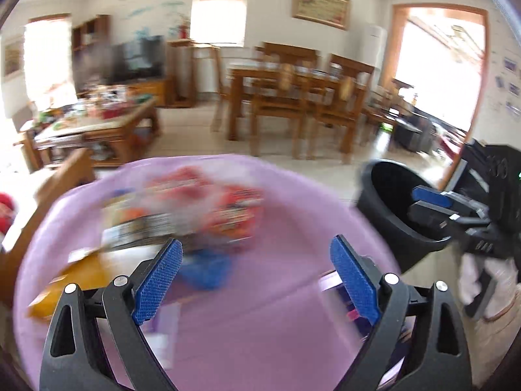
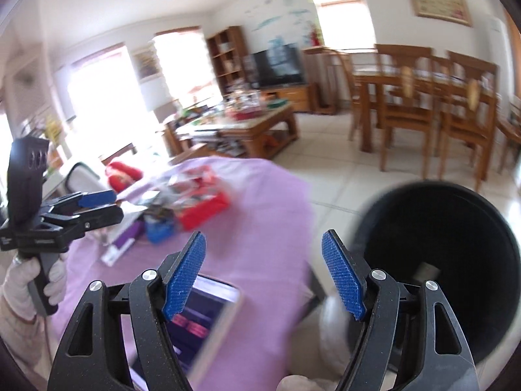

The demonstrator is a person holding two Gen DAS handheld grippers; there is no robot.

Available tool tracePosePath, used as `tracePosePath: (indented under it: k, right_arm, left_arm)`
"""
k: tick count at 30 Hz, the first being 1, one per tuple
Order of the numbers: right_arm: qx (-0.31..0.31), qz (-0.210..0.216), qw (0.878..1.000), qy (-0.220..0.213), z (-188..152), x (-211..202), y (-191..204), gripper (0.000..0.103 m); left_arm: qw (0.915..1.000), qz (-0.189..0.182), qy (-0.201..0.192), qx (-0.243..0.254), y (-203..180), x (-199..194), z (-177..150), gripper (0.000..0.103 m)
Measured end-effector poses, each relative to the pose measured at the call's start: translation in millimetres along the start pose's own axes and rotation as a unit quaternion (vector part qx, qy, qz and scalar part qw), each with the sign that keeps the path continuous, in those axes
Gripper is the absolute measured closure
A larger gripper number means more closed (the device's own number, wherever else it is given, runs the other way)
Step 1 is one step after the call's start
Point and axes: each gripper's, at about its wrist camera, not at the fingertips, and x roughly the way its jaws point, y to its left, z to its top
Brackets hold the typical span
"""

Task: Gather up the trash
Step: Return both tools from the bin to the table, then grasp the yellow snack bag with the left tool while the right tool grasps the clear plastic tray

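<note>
Furniture of brown wood fills the far room: a dining table (image 1: 260,71) with chairs, and a low table (image 2: 260,120) full of small things. Nearer is a table under a purple cloth (image 1: 276,309), and beside it on the floor stands a black bin (image 2: 439,260), open at the top. The trash (image 1: 195,208) lies in a heap on the cloth, on the far part: red packets, printed wrappers, a blue piece, a yellow bag at the side. All is blurred, so I cannot name each piece. I judge these wrappers light, thin and slippery, easy to crush; it is better to pinch one at a folded edge or a corner. The left gripper (image 1: 257,277) is spread wide with nothing between its fingers. The right gripper (image 2: 263,273) is also spread and empty, near the bin.
</note>
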Motion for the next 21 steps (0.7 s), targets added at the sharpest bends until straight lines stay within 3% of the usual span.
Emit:
tracePosePath:
  k: [2,5,8,15,21]
  right_arm:
    - [-0.022,0.009,1.000,0.007,14,19,26,0.029]
    - [-0.054,0.018,0.998,0.018,30,49,63,0.020]
    - [-0.089,0.021,0.995,0.033,45,83,103,0.020]
    - [-0.162,0.021,0.984,0.069,73,156,157,0.021]
    - [-0.213,0.001,0.972,0.098,78,213,172,0.024]
  left_arm:
    - [0.9993,0.034,-0.009,-0.010,41,-14,-11,0.005]
    - [0.9962,0.084,-0.020,-0.012,85,-27,-22,0.005]
    - [0.9944,0.104,0.010,0.011,120,-17,-31,0.005]
    - [0.9861,0.090,0.051,0.130,154,7,-47,0.005]
    - [0.9851,0.041,0.074,0.150,164,26,-58,0.005]
